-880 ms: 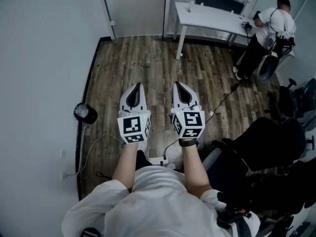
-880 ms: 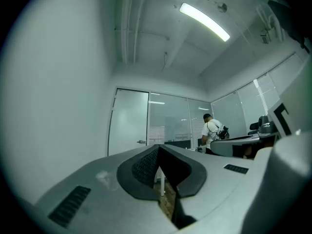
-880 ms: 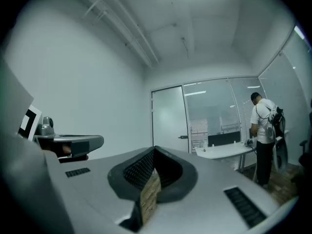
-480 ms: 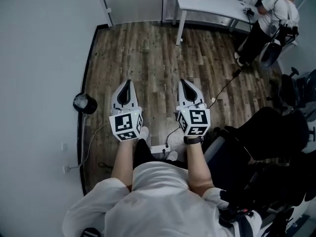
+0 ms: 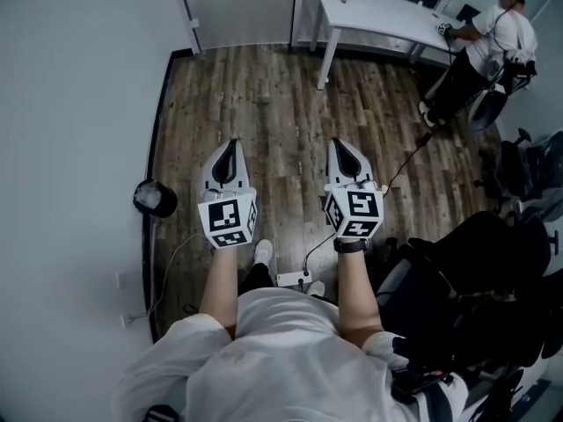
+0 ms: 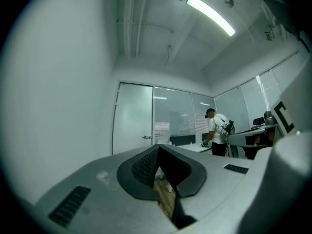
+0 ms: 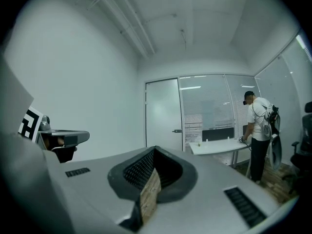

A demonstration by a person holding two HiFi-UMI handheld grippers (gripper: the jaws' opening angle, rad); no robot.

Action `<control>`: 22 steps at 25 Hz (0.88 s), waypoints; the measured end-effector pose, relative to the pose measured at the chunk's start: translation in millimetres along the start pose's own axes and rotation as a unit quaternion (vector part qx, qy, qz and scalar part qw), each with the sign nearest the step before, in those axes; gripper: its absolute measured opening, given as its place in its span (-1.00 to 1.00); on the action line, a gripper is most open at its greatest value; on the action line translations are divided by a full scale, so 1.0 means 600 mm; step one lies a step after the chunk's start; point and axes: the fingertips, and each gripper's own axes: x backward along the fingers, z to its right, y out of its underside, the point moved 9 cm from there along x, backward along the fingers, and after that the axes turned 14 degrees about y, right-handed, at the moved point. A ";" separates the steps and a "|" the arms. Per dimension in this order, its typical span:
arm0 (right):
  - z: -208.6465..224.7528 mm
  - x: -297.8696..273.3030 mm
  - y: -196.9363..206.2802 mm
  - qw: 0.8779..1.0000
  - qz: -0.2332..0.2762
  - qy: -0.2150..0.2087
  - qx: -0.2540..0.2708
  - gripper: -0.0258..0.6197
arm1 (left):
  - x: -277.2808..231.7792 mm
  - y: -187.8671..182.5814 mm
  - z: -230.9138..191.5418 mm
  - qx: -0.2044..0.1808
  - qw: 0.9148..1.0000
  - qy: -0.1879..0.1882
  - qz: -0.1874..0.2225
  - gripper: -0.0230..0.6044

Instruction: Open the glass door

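Observation:
The frosted glass door [image 5: 237, 7] stands shut at the far end of the wood floor, its handle [image 6: 146, 137] on its right side. It also shows in the right gripper view as the door [image 7: 163, 113], left of the glass partition. My left gripper [image 5: 230, 148] and right gripper [image 5: 341, 148] are held side by side over the floor, both pointing toward the door and well short of it. The left gripper [image 6: 158, 147] is shut with nothing in it. The right gripper [image 7: 155, 149] has its tips together and holds nothing.
A white wall [image 5: 79, 104] runs along the left, with a black round object [image 5: 155, 199] at its foot. A white table [image 5: 387, 29] and a person [image 5: 493, 42] are at the back right. Black office chairs [image 5: 466, 271] crowd the right. A power strip [image 5: 290, 280] and cables lie by my feet.
The two grippers have drifted a little apart, the right one moving rightward. The person at the back has shifted slightly beside the table. The door stays shut.

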 end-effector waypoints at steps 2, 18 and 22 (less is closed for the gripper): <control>-0.031 -0.035 -0.007 1.000 0.004 0.000 -0.007 -0.92 | -0.017 -0.001 -0.045 0.002 1.000 0.003 0.006 -0.92; -0.157 -0.178 -0.038 0.999 0.025 -0.027 -0.031 -0.92 | -0.111 -0.003 -0.188 0.013 0.999 0.041 0.018 -0.92; -0.117 -0.231 -0.041 0.998 0.026 -0.030 -0.039 -0.92 | -0.170 -0.001 -0.180 0.014 0.999 0.039 0.014 -0.92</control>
